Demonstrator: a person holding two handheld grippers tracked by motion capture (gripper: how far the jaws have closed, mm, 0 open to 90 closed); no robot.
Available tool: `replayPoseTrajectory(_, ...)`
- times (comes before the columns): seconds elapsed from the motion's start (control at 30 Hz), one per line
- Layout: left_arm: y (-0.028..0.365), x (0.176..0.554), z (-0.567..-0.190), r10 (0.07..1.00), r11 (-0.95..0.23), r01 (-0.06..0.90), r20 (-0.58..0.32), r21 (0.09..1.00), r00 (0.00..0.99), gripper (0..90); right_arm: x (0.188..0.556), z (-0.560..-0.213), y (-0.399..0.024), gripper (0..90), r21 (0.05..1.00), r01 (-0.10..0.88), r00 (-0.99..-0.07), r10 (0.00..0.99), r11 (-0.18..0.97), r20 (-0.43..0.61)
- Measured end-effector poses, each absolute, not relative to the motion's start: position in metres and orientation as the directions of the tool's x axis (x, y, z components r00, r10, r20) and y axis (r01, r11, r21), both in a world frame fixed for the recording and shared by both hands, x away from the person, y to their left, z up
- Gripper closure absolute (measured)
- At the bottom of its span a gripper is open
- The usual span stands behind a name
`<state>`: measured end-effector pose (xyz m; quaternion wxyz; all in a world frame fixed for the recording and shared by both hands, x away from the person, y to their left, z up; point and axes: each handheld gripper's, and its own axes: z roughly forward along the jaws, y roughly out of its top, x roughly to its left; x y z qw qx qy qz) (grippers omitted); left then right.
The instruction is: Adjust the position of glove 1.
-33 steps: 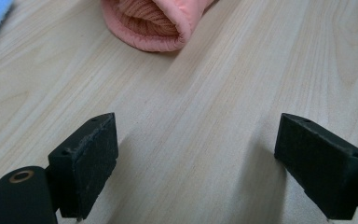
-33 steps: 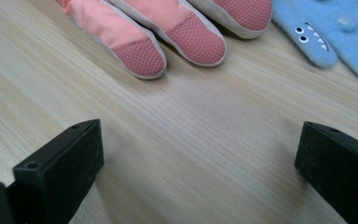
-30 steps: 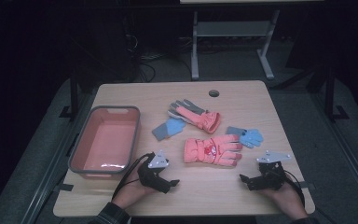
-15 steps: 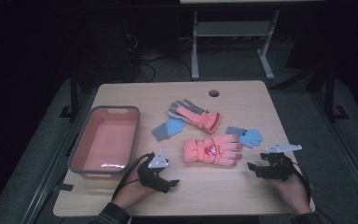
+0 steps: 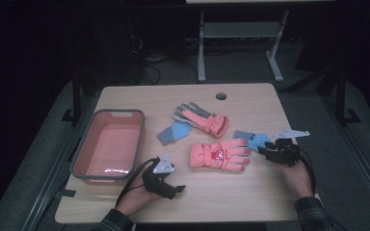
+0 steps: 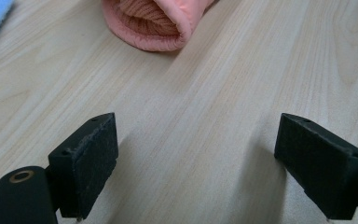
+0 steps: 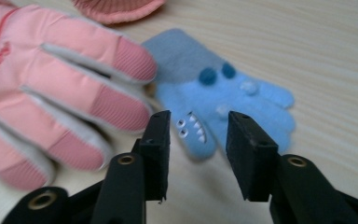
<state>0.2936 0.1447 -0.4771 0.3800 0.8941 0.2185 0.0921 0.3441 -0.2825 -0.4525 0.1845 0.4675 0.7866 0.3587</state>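
A pink ski glove point(image 5: 220, 155) lies palm down mid-table, its fingers pointing right. Just right of it lies a small blue knit glove point(image 5: 253, 140) with a monster face point(image 7: 223, 102). My right gripper point(image 5: 264, 150) points at that blue glove; its jaws point(image 7: 198, 126) have just been closing and stand partly apart over the glove's lower edge, the pads clear of it. A second pink and grey glove point(image 5: 200, 118) and another blue glove point(image 5: 173, 132) lie farther back. My left gripper point(image 5: 177, 189) rests near the front edge, wide open point(image 6: 196, 149) over bare wood, facing a pink cuff point(image 6: 154, 23).
A pink bin point(image 5: 84, 149) with a grey rim stands at the table's left side. A round cable hole point(image 5: 221, 96) sits near the far edge. Dark floor, cables and a metal stand lie beyond the table point(image 5: 250, 192).
My right gripper has moved away from the front edge toward the blue glove, and its jaws have narrowed. The left gripper and the gloves have stayed put.
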Motion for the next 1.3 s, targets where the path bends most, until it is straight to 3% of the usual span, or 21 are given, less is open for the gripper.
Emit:
replayPoseTrajectory(0.57,0.145,0.293,-0.477,0.461,-0.616,0.326,-0.007,0.717,0.887,12.6,0.388,-0.469,-0.285,71.7,0.714,0.659,-0.442,0.89,0.237,0.112)
replayPoseTrajectory(0.8,0.145,0.293,-0.477,0.462,-0.616,0.326,-0.006,0.717,0.887,12.6,0.388,-0.472,-0.284,85.5,0.693,0.682,-0.431,0.894,0.233,0.124)
replayPoseTrajectory(1.3,0.144,0.293,-0.477,0.467,-0.611,0.327,-0.006,0.721,0.884,12.6,0.378,-0.443,-0.299,87.3,0.761,0.624,-0.421,0.896,0.175,0.14)
